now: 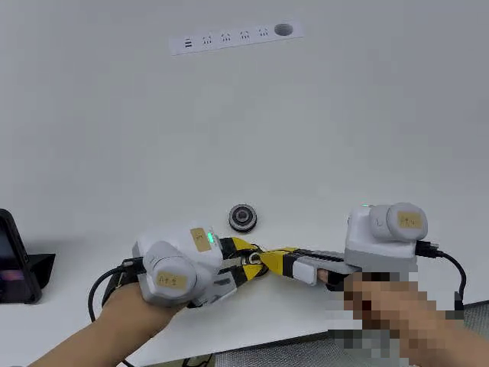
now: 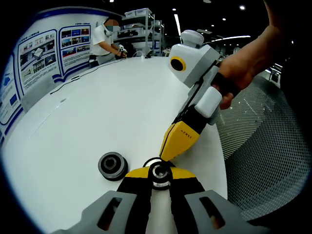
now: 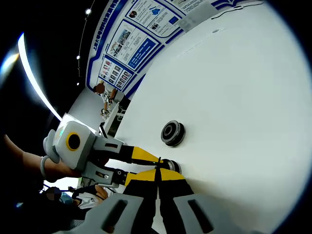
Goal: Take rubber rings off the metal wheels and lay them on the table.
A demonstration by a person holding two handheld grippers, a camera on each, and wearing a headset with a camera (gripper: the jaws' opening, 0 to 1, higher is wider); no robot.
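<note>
A metal wheel (image 2: pixel 160 170) sits between the yellow-tipped jaws of my left gripper (image 2: pixel 159 175), which is shut on it just above the table. My right gripper (image 2: pixel 166 154) comes in from the right, and its jaws are pressed together at the wheel's upper rim, where a thin rubber ring (image 2: pixel 148 161) shows. In the right gripper view my right gripper (image 3: pixel 157 171) is shut right beside that wheel (image 3: pixel 171 166). In the head view the left gripper (image 1: pixel 256 261) and right gripper (image 1: pixel 269 258) meet tip to tip. A second wheel (image 1: pixel 242 218) with a dark ring lies flat just beyond them.
A white power strip (image 1: pixel 235 36) lies at the far side of the white table (image 1: pixel 321 130). A dark device on a stand (image 1: pixel 17 264) sits at the left edge. The table's near edge (image 1: pixel 267 336) runs just below the grippers.
</note>
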